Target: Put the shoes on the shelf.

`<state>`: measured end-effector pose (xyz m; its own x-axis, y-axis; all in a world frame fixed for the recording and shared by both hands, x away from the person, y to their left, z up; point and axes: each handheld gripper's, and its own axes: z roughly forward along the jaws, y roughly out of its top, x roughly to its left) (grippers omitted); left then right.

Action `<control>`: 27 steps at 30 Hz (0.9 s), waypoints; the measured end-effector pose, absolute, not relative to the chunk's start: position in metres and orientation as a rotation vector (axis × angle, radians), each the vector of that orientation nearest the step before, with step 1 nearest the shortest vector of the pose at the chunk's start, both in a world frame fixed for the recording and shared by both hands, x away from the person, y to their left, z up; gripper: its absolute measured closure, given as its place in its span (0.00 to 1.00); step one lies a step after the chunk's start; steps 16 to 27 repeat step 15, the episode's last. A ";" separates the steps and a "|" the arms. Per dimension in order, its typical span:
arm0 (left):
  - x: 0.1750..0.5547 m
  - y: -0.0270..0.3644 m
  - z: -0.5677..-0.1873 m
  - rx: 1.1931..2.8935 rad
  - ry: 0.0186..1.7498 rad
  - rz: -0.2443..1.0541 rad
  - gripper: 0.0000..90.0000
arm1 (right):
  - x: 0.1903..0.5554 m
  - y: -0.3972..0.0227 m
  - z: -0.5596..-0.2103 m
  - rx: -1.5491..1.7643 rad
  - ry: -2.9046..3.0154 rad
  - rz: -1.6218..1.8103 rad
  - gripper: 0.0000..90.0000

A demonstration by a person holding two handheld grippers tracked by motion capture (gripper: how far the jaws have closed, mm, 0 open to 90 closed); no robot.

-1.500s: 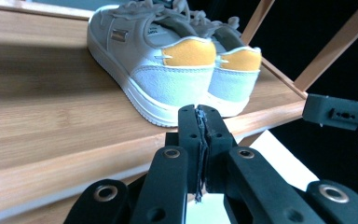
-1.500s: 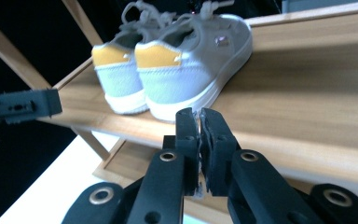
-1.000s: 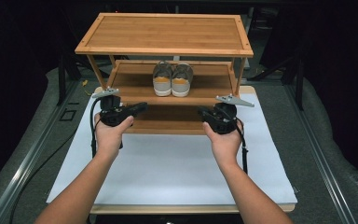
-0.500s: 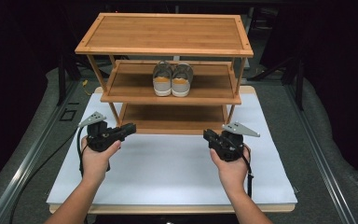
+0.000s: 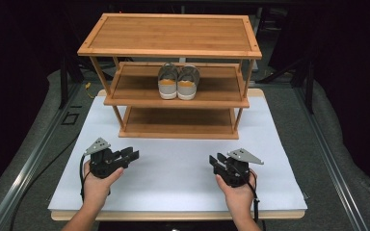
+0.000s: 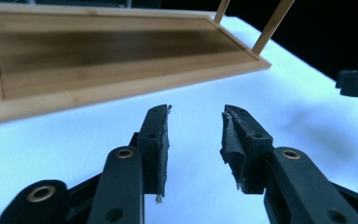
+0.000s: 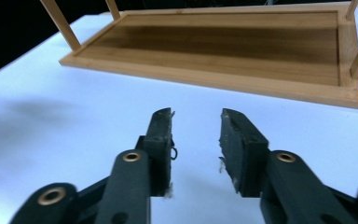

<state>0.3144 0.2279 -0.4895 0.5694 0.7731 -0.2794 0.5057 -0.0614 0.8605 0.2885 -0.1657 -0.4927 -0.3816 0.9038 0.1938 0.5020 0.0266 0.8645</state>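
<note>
A three-tier wooden shoe rack (image 5: 173, 33) stands at the back of the white table top (image 5: 173, 168). A pair of grey shoes with orange heels (image 5: 178, 82) sits on its middle shelf. My left gripper (image 5: 131, 156) rests low over the table at the front left, its jaws just opened, nothing between them (image 6: 196, 135). My right gripper (image 5: 214, 162) is at the front right, likewise just opened and empty (image 7: 196, 135). Both point toward the rack's bottom shelf (image 6: 112, 51) (image 7: 223, 46).
The white board's front edge (image 5: 173, 214) lies just behind the person's hands. Grey padded floor and metal rails (image 5: 33, 154) flank the table. The rack's thin legs (image 7: 60, 23) stand ahead of the right gripper.
Both hands have dropped from the rack's lower shelves and pulled back to the front of the table. Both pairs of jaws have opened.
</note>
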 end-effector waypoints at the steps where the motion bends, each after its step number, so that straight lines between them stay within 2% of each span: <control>1: 0.314 0.228 -0.493 1.727 1.071 0.306 0.66 | 0.288 -0.165 -0.495 1.422 1.900 1.308 0.69; 13: 0.317 0.232 -0.523 1.751 1.074 0.250 0.53 | 0.288 -0.163 -0.520 1.368 1.957 1.310 0.54; 27: 0.317 0.231 -0.523 1.755 1.058 0.265 0.53 | 0.288 -0.162 -0.523 1.368 1.957 1.299 0.53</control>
